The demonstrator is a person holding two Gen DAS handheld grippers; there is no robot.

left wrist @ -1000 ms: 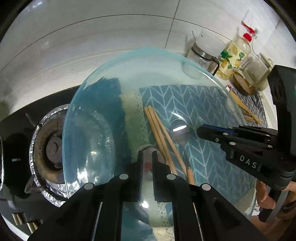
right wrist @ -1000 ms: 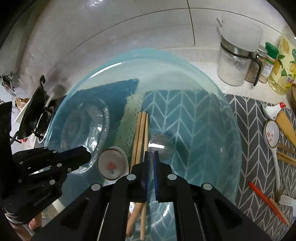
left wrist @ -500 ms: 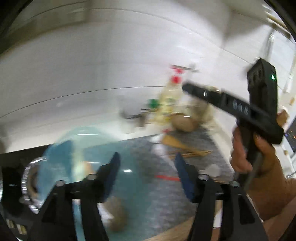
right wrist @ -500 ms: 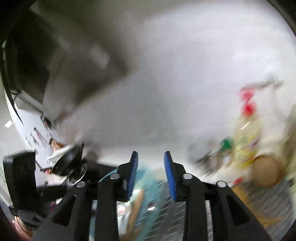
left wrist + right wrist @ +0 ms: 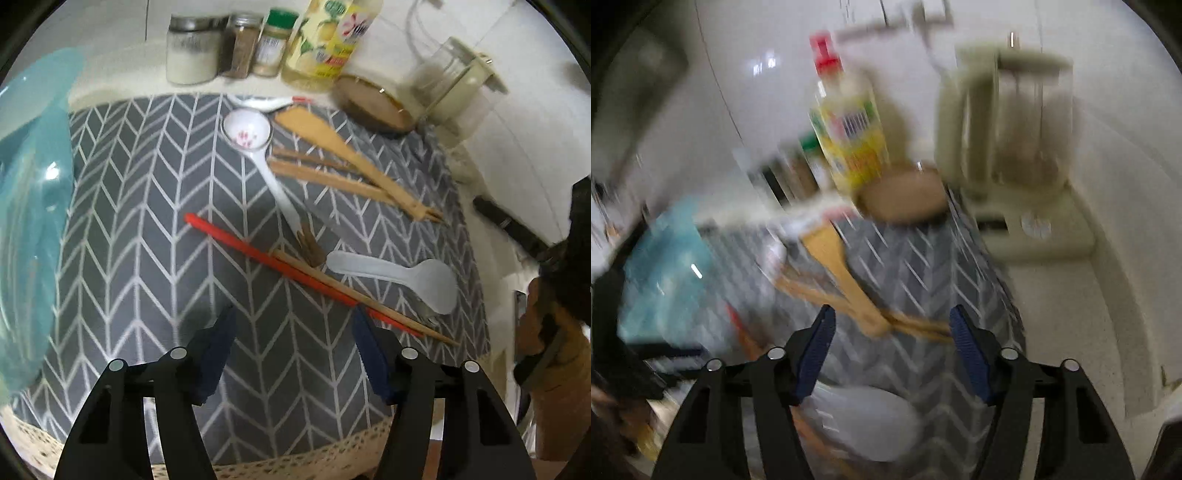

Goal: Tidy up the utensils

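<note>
A grey chevron-patterned mat (image 5: pixel 155 206) covers the desk, with a translucent blue bowl (image 5: pixel 29 206) at its left edge, and the utensils lie loose across its right half. From larger to smaller these are a wooden spatula (image 5: pixel 332 144) near the back, a white ladle with red flecks in its bowl (image 5: pixel 255 147), a flat white rice paddle (image 5: pixel 402 275), a red chopstick (image 5: pixel 258 254) crossed by a wooden chopstick (image 5: pixel 354 293), and 2 more wooden chopsticks (image 5: pixel 325 179) beside the spatula. The left hand-held gripper (image 5: pixel 291 347) hangs over bare mat just short of the red chopstick and the right hand-held gripper (image 5: pixel 890 347) over the blurred spatula handle, each spread, narrowing slightly, and pinching nothing.
</note>
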